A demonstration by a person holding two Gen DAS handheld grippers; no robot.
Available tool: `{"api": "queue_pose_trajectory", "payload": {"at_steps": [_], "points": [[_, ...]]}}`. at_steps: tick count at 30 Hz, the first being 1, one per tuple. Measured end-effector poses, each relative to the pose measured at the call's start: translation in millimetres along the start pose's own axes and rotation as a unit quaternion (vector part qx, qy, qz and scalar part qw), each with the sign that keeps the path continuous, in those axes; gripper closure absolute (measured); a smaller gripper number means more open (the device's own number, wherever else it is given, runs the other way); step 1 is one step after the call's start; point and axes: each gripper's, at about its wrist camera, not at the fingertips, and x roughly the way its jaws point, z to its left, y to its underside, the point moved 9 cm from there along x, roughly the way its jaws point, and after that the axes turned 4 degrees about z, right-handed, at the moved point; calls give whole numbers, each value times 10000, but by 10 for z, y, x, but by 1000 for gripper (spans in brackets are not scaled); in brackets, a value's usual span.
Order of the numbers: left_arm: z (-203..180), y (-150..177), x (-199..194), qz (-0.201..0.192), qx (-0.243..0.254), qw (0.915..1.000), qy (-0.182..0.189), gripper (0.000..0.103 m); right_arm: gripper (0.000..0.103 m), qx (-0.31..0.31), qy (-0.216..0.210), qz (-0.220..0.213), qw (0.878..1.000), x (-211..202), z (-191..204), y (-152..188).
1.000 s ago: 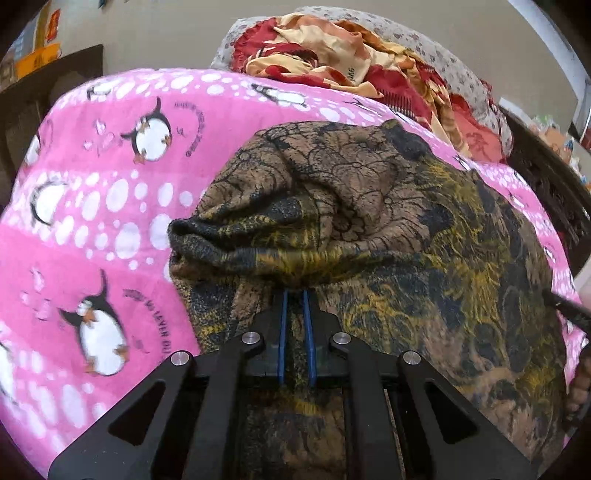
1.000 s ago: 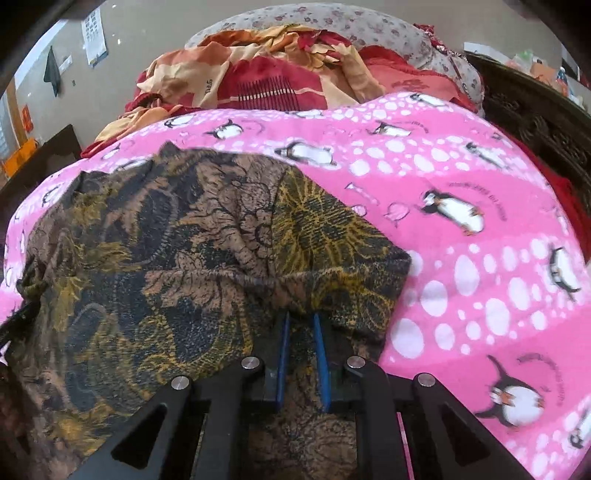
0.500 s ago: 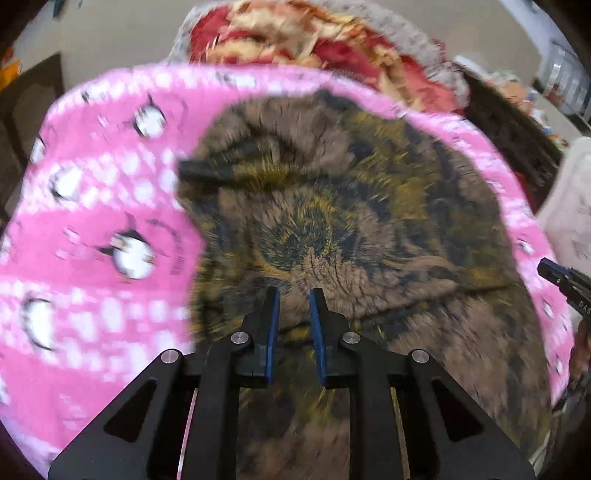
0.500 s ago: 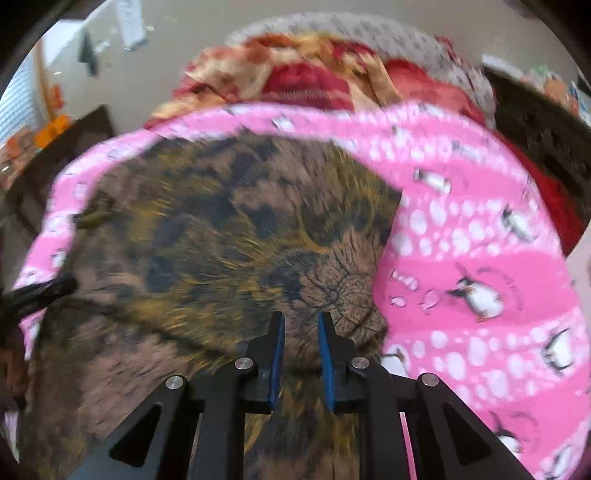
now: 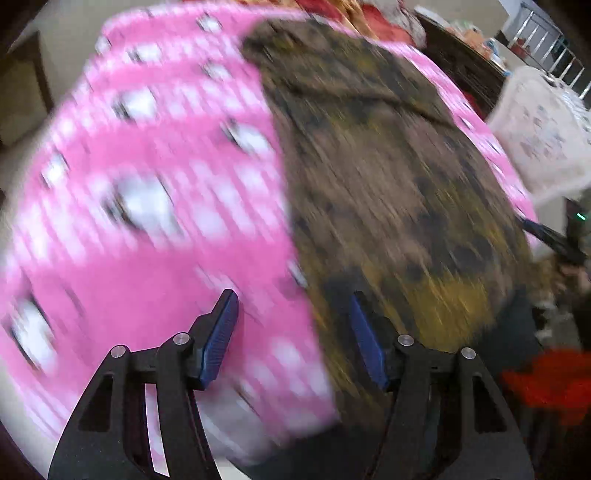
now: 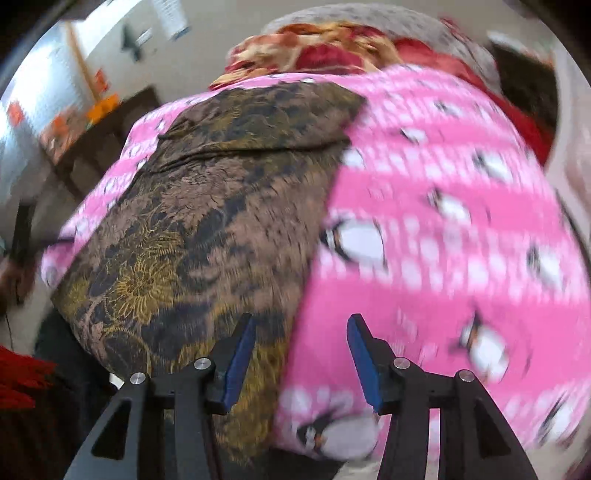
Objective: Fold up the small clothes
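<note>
Setting: a lived-in bedroom of a home. Evidence: a bed spread with a pink fleece blanket [image 6: 443,206] printed with penguins and white dots, serving as the work surface; a heap of red, orange and cream bedding [image 6: 325,48] piled at the far end against a grey floral pillow [image 6: 354,16]; dark carved wooden furniture [image 5: 461,70] along one side of the bed, its top crowded with small household items too blurred to name; a white plastic laundry basket [image 5: 543,125] beside the bed; plain cream walls [image 6: 122,70] carrying a paper notice [image 6: 171,16] and a few small stuck-on items; a dark wooden side table [image 6: 96,147] with orange objects on it.
</note>
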Motion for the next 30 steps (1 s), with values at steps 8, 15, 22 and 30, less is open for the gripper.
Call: {"api": "queue_pose_trajectory", "payload": {"at_steps": [8, 15, 22, 30], "points": [[-365, 190, 71, 220, -237, 9889, 1447, 41, 54, 680, -525, -442, 9953, -103, -159, 129], [-261, 52, 123, 58, -347, 9917, 1239, 63, 54, 338, -952, -247, 9946, -149, 12, 286], [-336, 77, 144, 42, -36, 9947, 1029, 67, 54, 170, -1443, -129, 9893, -154, 180, 391], [-298, 54, 156, -45, -78, 9948, 1019, 67, 63, 209, -2169, 25, 9760, -19, 339, 414]]}}
